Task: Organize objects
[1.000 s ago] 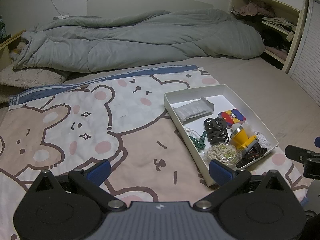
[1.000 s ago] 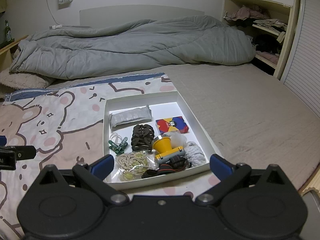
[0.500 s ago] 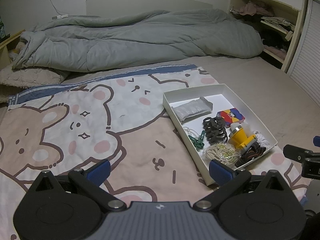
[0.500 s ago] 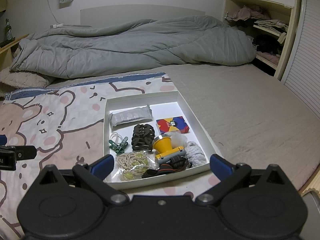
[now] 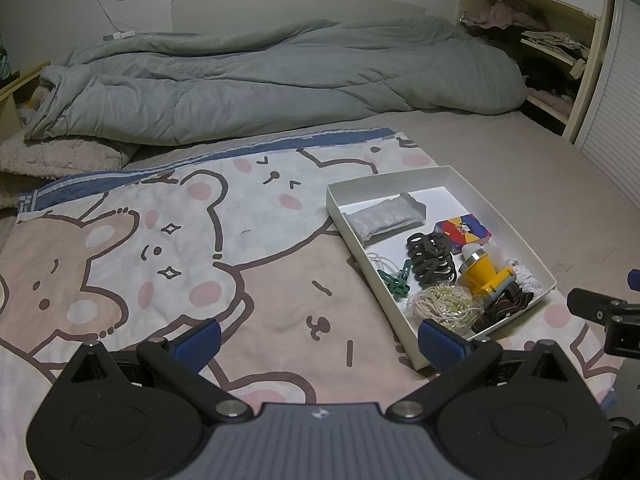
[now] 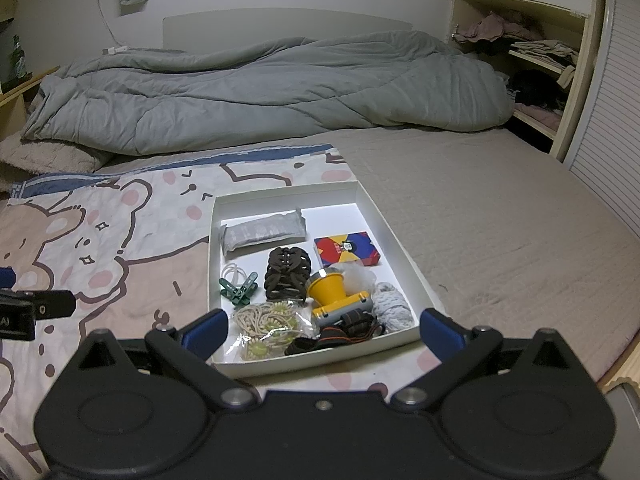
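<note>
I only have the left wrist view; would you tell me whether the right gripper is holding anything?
Observer: No. The right gripper is open and empty, with the near rim of the white tray just ahead of it.
Operator: Thank you. What lies behind the yellow headlamp?
Observer: A grey knitted bundle lies in the tray's near right corner, beside the headlamp.

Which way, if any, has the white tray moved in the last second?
No move. The white tray keeps the same spot against the bear-print blanket in both wrist views.
</note>
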A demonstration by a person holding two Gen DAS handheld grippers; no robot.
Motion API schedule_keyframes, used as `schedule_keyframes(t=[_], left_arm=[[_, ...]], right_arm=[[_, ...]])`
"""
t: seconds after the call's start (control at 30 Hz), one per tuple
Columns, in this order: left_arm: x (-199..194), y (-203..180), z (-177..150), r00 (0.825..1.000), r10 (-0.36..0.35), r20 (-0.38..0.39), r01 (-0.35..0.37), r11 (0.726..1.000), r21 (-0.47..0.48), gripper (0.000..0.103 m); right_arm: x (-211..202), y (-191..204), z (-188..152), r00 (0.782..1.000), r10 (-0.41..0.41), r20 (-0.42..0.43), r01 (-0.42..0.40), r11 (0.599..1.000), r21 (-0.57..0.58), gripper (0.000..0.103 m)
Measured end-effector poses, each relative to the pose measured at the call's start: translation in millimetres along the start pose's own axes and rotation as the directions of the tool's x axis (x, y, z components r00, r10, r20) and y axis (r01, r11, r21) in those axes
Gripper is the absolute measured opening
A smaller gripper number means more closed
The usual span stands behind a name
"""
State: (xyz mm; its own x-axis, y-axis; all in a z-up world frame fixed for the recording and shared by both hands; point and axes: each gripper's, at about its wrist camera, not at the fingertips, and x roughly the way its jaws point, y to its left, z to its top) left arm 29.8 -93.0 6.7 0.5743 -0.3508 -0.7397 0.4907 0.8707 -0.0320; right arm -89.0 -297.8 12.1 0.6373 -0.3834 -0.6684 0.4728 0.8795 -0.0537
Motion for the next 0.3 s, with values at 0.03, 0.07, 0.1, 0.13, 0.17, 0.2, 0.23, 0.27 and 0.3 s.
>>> schedule_keyframes(t=[0.03,0.07,0.1,0.13,0.17,0.2,0.23,0.27,0.3], left_arm=[[-0.2,0.3,-0.3,1.0,-0.001,0.0,0.001,1.0,0.0,0.103],[-0.2,0.3,-0.2,1.0,-0.001,0.0,0.001,1.0,0.0,0.103],[-0.1,-0.2,0.2,1.0,0.0,0.0,0.0,1.0,-0.001,0.103],[-0.1,-0.2,0.2,1.0,0.001,0.0,-0.001,1.0,-0.001,0.103],[-0.1,-0.4,0.1,1.0,0.001,0.0,-0.001,1.0,-0.001,0.103],[-0.2,-0.6,0.0,1.0,0.002,-0.001,-0.002,1.0,-0.001,0.103],[0.0,-2.0,0.3,1.0,0.003,-0.001,-0.003,1.0,-0.001,0.103],[0.0,-2.3,0.5,1.0,0.002,-0.002,-0.002,1.0,0.0,0.103],[-0.2,-2.5,0.4,1.0,0.001,-0.001,-0.001,1.0,0.001,0.103]], right_arm=[[0.1,0.1,0.0,1.0,0.0,-0.001,0.0,1.0,0.0,0.103],[0.1,0.1,0.0,1.0,0.0,-0.001,0.0,1.0,0.0,0.103],[0.1,0.1,-0.1,1.0,-0.001,-0.001,0.001,1.0,0.0,0.103],[0.1,-0.1,0.1,1.0,0.0,0.0,0.0,1.0,-0.001,0.103],[0.2,-0.1,0.1,1.0,0.0,0.0,0.0,1.0,-0.001,0.103],[0.1,-0.1,0.1,1.0,0.0,0.0,0.0,1.0,-0.001,0.103],[0.1,-0.1,0.1,1.0,0.0,0.0,0.0,1.0,-0.001,0.103],[0.1,-0.1,0.2,1.0,0.0,0.0,0.0,1.0,-0.001,0.103],[0.0,-0.1,0.1,1.0,0.0,0.0,0.0,1.0,-0.001,0.103]])
